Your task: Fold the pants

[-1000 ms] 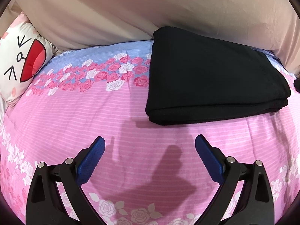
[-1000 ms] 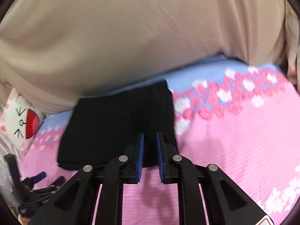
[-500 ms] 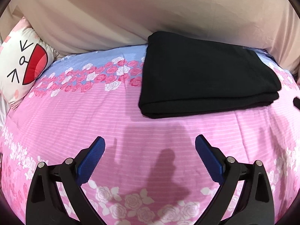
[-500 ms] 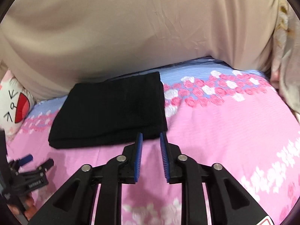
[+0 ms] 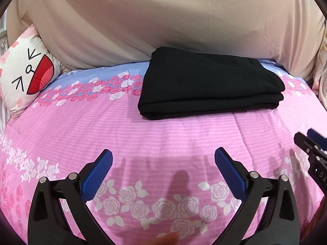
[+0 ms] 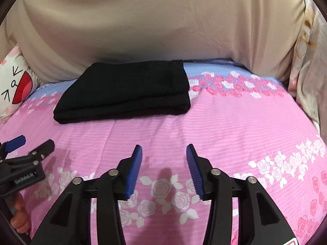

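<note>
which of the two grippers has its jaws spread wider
The left gripper: its blue pads stand far apart over the pink bedspread. The right gripper shows a narrower gap, its jaws opening, with nothing between them.

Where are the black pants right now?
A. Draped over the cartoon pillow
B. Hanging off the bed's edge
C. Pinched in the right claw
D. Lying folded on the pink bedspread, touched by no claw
D: the black pants lie in a folded stack on the bedspread, apart from both claws.

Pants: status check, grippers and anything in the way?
Left gripper open, empty. Right gripper opening, nothing between jaws. Black pants folded flat on bedspread. Nothing in the way.
</note>
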Tool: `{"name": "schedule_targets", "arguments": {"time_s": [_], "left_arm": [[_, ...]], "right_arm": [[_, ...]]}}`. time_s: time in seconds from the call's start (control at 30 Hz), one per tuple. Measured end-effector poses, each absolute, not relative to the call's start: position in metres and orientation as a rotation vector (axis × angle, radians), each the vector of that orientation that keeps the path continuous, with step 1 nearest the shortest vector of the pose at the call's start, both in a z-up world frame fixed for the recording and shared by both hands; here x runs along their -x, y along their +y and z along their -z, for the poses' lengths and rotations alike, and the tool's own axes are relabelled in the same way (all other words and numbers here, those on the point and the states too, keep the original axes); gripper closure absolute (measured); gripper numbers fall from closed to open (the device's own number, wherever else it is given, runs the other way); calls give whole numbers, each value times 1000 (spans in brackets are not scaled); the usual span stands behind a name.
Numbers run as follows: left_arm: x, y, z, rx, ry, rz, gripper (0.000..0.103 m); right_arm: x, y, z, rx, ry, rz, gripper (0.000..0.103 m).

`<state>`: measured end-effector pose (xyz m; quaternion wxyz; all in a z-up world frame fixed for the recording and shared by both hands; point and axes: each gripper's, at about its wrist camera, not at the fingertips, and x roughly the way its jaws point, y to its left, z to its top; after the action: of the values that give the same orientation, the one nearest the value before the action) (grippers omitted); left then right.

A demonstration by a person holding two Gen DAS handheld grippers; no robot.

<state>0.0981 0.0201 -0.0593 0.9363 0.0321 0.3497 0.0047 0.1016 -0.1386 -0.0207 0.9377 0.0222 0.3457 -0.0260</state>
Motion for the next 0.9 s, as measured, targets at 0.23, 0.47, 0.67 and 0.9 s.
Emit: {"name": "schedule_targets", "arguments": {"time_s": [0.23, 0.47, 0.67, 0.9], "left_arm": [[-98, 19, 60, -62, 711, -6, 5], [-97, 17, 60, -71, 702, -8, 5], [-96, 17, 60, -74, 702, -6, 5], [-95, 14, 60, -89, 694, -2, 5]], "right_arm": [[-105, -146, 26, -78, 733, 80, 48], [-105, -143, 26, -55, 730, 92, 48], [-104, -142, 27, -56, 735, 110, 48], [-104, -138, 27, -33, 734, 125, 48]]}}
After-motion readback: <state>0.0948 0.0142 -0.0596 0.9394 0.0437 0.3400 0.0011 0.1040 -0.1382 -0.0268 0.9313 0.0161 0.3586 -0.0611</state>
